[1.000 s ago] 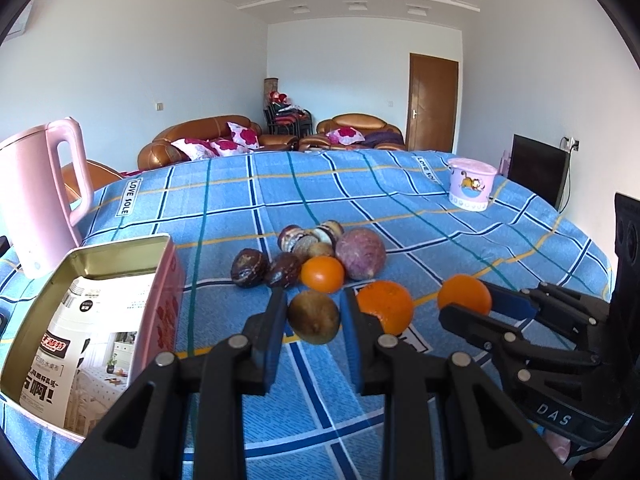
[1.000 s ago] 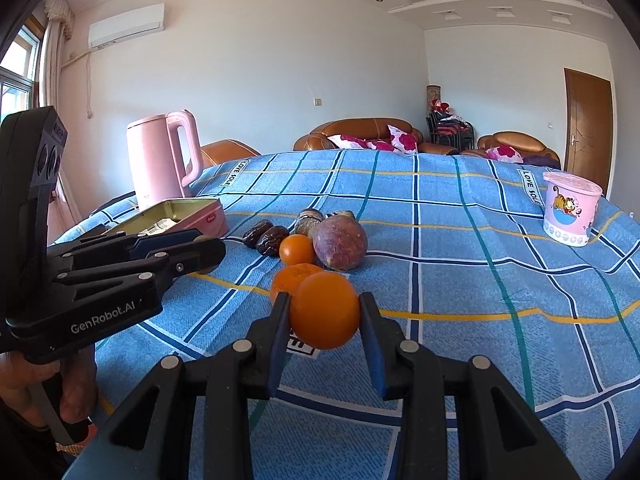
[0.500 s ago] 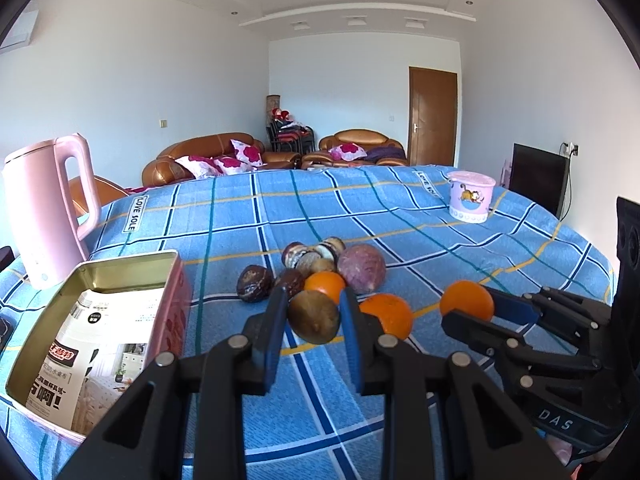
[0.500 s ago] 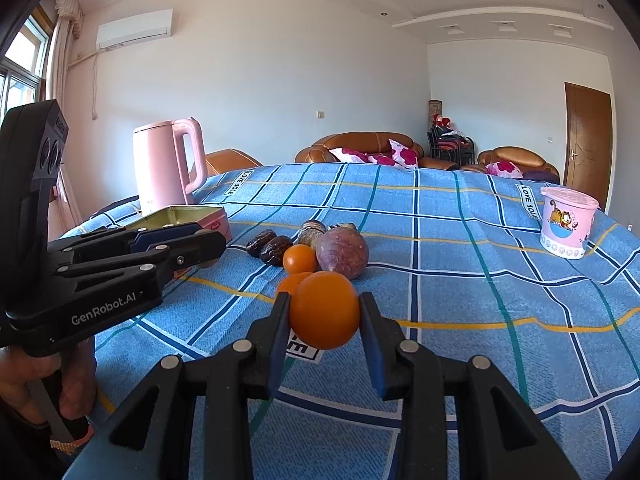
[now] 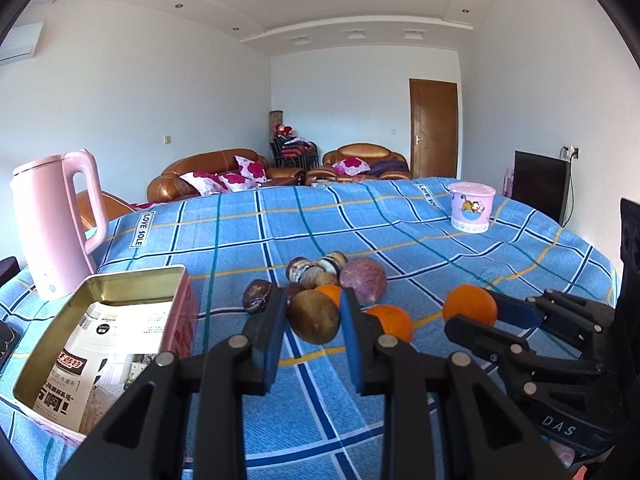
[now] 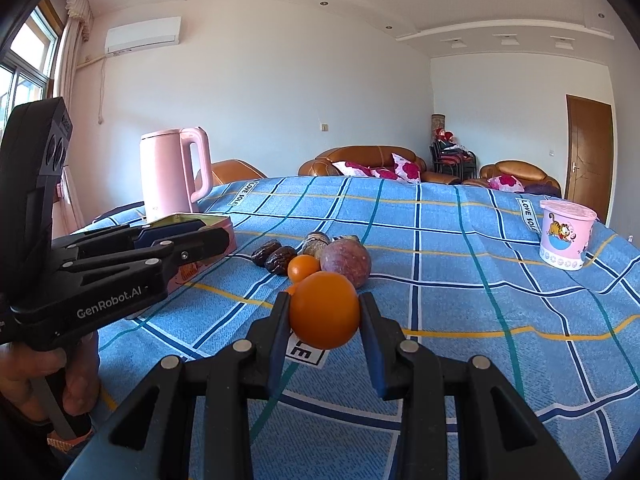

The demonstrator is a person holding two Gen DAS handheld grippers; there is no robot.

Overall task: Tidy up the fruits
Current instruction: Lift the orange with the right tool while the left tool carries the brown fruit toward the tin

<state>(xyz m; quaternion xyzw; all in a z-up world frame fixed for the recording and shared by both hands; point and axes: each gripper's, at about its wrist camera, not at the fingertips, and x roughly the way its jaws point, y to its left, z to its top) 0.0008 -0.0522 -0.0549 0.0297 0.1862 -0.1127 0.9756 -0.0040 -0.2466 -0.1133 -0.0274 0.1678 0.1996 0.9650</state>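
My left gripper (image 5: pixel 313 312) is shut on a brown kiwi (image 5: pixel 314 316) and holds it above the blue checked cloth. My right gripper (image 6: pixel 324 312) is shut on an orange (image 6: pixel 324 310), which also shows in the left wrist view (image 5: pixel 470 305). On the cloth lies a heap of fruit: a purple passion fruit (image 5: pixel 363 281), a small orange (image 5: pixel 330 293), another orange (image 5: pixel 394 320), dark dates (image 6: pixel 274 256) and several small brown fruits (image 5: pixel 314 270). An open pink tin (image 5: pixel 120 280) with paper inside stands at the left.
A pink kettle (image 5: pixel 56 216) stands behind the tin at the far left. A pink tub with a cartoon cat (image 5: pixel 471 207) stands at the back right. Sofas, a door and a dark screen are beyond the table.
Both grippers have lifted and tilted upward with their fruit still held. The fruit heap and the tin have not moved.
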